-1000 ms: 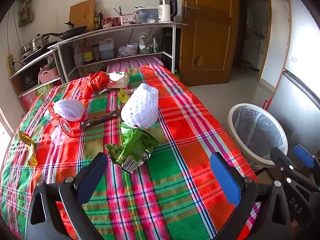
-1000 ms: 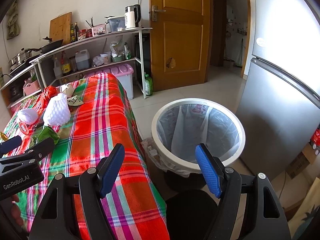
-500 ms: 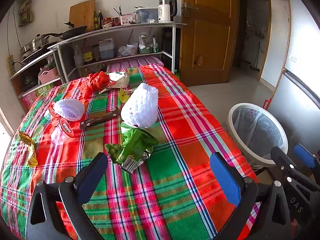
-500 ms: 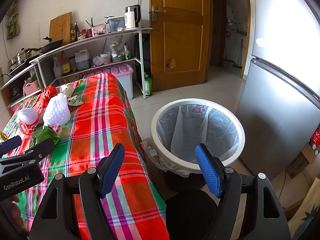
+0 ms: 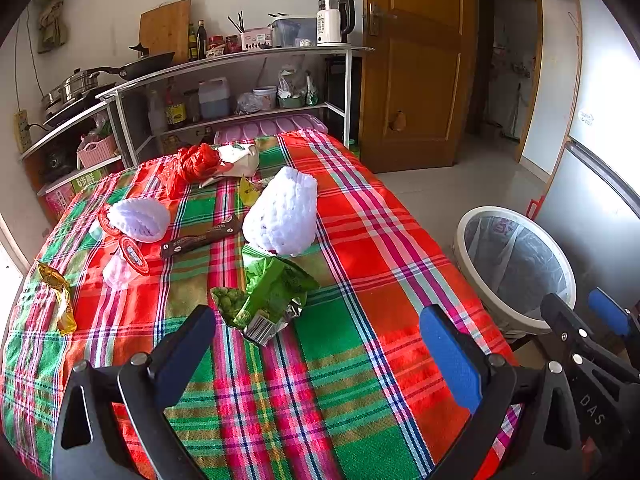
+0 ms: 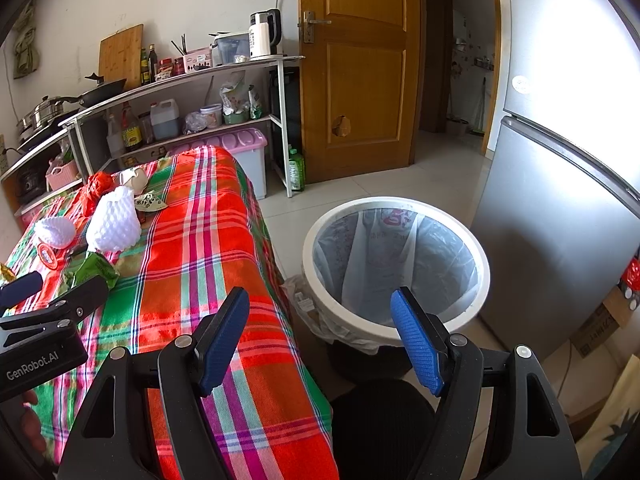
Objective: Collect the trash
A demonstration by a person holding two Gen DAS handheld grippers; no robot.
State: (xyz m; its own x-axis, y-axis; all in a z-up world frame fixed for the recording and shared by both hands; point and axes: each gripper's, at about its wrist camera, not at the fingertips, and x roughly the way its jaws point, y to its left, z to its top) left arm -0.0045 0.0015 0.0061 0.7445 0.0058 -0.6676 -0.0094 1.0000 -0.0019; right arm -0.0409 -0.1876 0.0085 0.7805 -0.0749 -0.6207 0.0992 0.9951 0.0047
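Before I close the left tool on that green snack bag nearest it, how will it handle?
The green snack bag looks crumpled and torn open, so it is probably floppy and light, folding under the pads. Green bits show at its open end, so they may spill if it is tilted. Its foil lining could be slippery; pinching a bunched fold seems safer.

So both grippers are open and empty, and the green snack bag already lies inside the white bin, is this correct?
Not quite. The green snack bag lies on the checked tablecloth, as the left wrist view shows. The white bin holds only its liner. Left gripper and right gripper are open and empty.
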